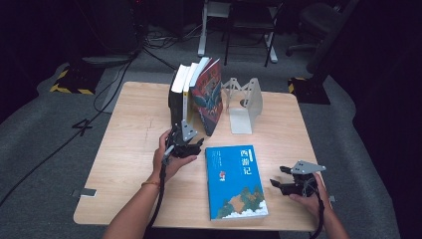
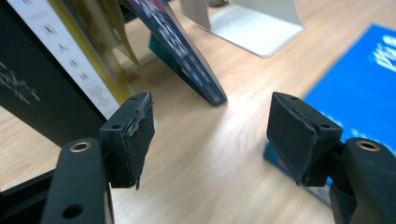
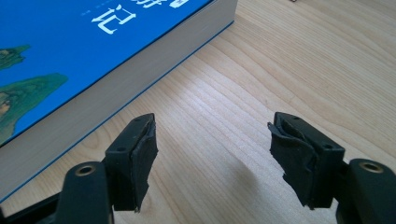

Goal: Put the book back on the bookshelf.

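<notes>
A blue book (image 1: 235, 181) with white characters lies flat on the table's front middle. Behind it several books (image 1: 196, 92) stand leaning against one another, the rightmost a red and blue one (image 1: 209, 97) tilted toward a white metal bookend (image 1: 246, 107). My left gripper (image 1: 191, 148) is held low just in front of the standing books, open, with bare wood between its pads (image 2: 135, 140). The blue book (image 2: 359, 93) lies to its right. My right gripper (image 1: 278, 183) rests open by the blue book's right edge (image 3: 116, 79), holding nothing.
The wooden table (image 1: 134, 124) has bare room at the left and along the right side. Around it the floor is grey carpet, with cables, chair legs (image 1: 249, 40) and dark equipment at the back.
</notes>
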A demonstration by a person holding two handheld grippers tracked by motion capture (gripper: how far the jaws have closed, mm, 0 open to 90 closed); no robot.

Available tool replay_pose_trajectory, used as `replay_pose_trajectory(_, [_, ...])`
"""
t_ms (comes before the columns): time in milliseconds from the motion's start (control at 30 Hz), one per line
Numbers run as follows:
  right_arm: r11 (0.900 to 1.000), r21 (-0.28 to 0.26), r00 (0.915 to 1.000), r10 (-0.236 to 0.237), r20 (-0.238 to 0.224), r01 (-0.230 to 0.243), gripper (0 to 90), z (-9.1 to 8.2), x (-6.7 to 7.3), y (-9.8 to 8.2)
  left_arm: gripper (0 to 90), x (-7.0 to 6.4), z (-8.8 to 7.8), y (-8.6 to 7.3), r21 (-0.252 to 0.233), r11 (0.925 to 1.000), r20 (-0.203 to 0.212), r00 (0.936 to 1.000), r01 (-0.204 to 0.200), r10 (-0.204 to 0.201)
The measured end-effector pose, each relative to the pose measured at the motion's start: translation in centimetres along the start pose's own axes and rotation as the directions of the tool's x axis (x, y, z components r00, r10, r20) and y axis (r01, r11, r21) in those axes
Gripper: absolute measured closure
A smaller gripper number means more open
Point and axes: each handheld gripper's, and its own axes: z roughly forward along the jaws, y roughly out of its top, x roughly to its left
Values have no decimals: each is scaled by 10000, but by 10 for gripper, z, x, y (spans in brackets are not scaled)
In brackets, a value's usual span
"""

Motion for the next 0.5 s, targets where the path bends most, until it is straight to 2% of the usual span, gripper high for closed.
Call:
replay_pose_trajectory(67, [10000, -9, 10000, -12, -61, 12, 322, 0, 1, 0, 320, -2, -5, -5, 82, 9999, 321, 9994, -104, 101])
replay_pose_trajectory(233, [9999, 88, 9998, -143, -154, 144, 320, 1, 4, 1, 296, -9, -12, -20, 627, 9972, 795, 9962, -419, 368])
replay_pose_trajectory(500, [9988, 223, 9986, -438, -311, 445, 319, 3, 10, 3, 288, -14, -20, -40, 884, 9939, 1220, 9910, -663, 553])
